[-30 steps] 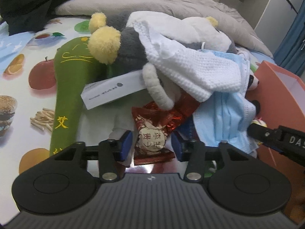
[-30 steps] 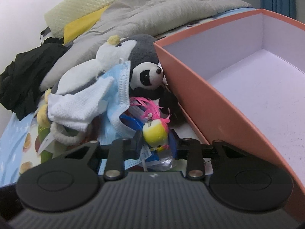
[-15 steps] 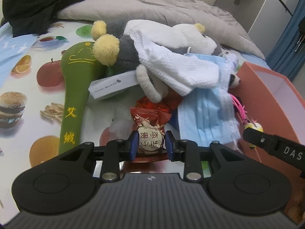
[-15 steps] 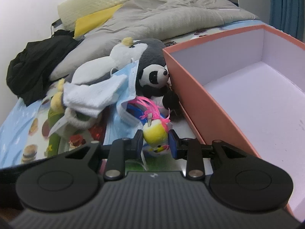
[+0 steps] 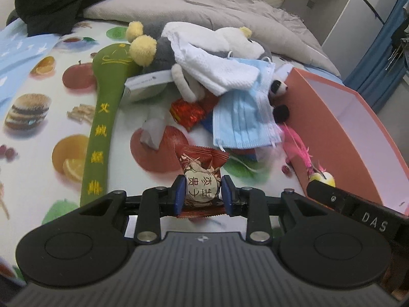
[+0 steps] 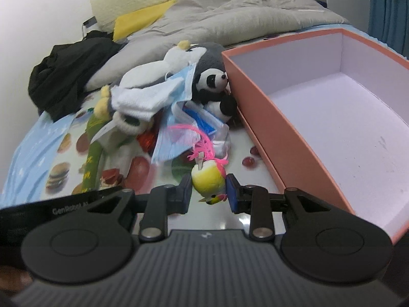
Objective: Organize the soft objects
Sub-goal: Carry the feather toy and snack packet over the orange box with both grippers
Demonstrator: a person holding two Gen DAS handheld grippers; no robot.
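My left gripper (image 5: 202,195) is shut on a red-brown snack packet (image 5: 200,179) and holds it above the fruit-print sheet. My right gripper (image 6: 209,194) is shut on a yellow-and-pink bird toy (image 6: 208,176) with pink feathers, just left of the open pink box (image 6: 288,138); the toy (image 5: 322,177) and box (image 5: 332,133) also show in the left wrist view. A pile lies beyond: a grey-and-white plush (image 5: 217,41), a white cloth (image 5: 217,70), a blue face mask (image 5: 242,117), a small panda (image 6: 213,80), a green embroidered pad (image 5: 102,117).
A red foil packet (image 5: 190,111) and a small grey pouch (image 5: 153,133) lie on the sheet near the pile. A grey duvet (image 6: 217,25), black clothing (image 6: 66,69) and a yellow cloth (image 6: 138,21) lie at the back. Blue curtain (image 5: 378,58) at right.
My left gripper closed on the snack packet and lifted it back from the pile. My right gripper, holding the bird toy, also rose and drew back; the pile looks farther away.
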